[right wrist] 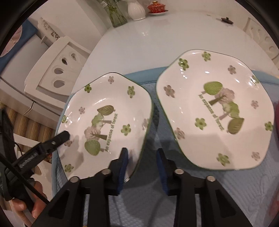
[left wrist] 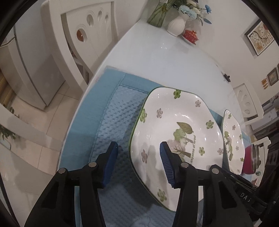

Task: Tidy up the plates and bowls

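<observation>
Two white plates with green flowers and a tree print lie on a blue mat [right wrist: 150,193]. The left plate [right wrist: 104,122] also shows in the left wrist view [left wrist: 174,129]. The right plate [right wrist: 216,111] appears there too [left wrist: 232,139]. My left gripper [left wrist: 137,162] is open and straddles the left plate's near-left rim, one finger over the plate, one over the mat. It also shows in the right wrist view [right wrist: 59,138]. My right gripper [right wrist: 142,167] is open and straddles the left plate's right rim, next to the gap between the plates.
A pale blue table [left wrist: 165,57] carries a white vase [left wrist: 176,26], a glass vase [left wrist: 158,15] and a red lidded cup [left wrist: 191,35] at the far end. A red pot [left wrist: 249,160] stands right of the plates. White chairs [left wrist: 73,40] surround the table.
</observation>
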